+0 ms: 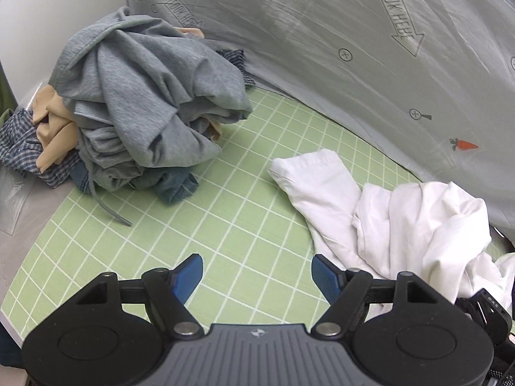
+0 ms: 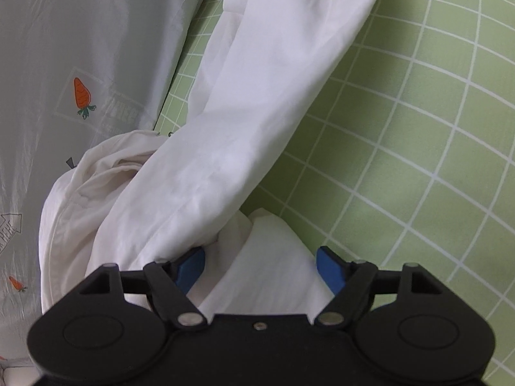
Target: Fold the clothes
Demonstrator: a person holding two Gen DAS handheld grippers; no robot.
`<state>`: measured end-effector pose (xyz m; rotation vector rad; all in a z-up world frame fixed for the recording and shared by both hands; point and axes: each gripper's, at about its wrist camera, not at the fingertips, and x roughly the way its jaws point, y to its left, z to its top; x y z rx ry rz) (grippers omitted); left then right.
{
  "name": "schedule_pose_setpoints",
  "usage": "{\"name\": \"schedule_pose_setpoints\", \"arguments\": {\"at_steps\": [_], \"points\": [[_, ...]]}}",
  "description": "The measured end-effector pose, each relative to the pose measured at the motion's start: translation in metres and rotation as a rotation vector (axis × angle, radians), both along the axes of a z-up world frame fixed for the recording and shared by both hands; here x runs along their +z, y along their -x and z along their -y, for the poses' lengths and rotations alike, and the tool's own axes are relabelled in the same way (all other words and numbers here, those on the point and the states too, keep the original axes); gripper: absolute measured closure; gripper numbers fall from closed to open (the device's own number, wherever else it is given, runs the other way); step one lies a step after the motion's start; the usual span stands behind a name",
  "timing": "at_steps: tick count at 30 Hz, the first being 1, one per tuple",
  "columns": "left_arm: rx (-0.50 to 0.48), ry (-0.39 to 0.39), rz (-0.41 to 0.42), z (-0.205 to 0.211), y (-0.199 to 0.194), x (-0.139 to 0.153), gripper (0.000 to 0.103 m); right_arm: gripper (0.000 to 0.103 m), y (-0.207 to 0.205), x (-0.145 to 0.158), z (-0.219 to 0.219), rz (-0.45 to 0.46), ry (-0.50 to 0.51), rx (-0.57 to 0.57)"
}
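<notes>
Both grippers wide open: left (image 1: pixel 257 270) over bare mat (image 1: pixel 225 218), right (image 2: pixel 260 263) straddling white shirt (image 2: pixel 257 112) near mat's sheet-side edge.

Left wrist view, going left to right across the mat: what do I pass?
Plaid cloth → tan garment → grey heap → bare green mat → white garment.

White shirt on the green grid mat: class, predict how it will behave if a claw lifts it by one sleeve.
The white shirt would probably hang limp, since it already lies crumpled in soft folds. It looks thin, so likely light. Its sleeve drapes loosely, so the rest would probably trail behind.
</notes>
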<state>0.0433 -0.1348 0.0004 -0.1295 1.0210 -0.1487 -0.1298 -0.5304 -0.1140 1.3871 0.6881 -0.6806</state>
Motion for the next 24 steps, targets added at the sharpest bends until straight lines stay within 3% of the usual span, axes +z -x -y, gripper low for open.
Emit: {"name": "schedule_pose_setpoints", "arguments": {"at_steps": [2,4,7,11,15,19,24], "points": [[-0.021,-0.006,0.002,0.012,0.001,0.001,0.028,0.036,-0.009,-0.004,0.005,-0.011,0.017,0.050],[-0.041,-0.013,0.013,0.024,0.001,0.002,0.028,0.065,-0.015,-0.003,0.005,-0.023,0.060,0.118],[-0.051,-0.019,0.023,0.040,-0.004,0.005,0.028,0.090,-0.014,0.001,0.003,-0.048,0.139,0.218],[-0.084,-0.024,0.044,0.065,-0.008,0.010,0.028,0.094,0.014,0.015,0.011,-0.043,0.184,0.230],[-0.121,-0.012,0.065,0.094,-0.010,0.014,0.028,0.094,0.047,0.052,0.024,-0.112,0.419,0.258],[-0.165,0.003,0.076,0.128,-0.011,0.012,0.028,0.094,0.083,0.084,0.063,-0.130,0.530,0.146],[-0.195,0.049,0.069,0.166,-0.013,0.004,0.027,0.094,0.079,0.127,0.103,-0.104,0.757,0.129]]}}
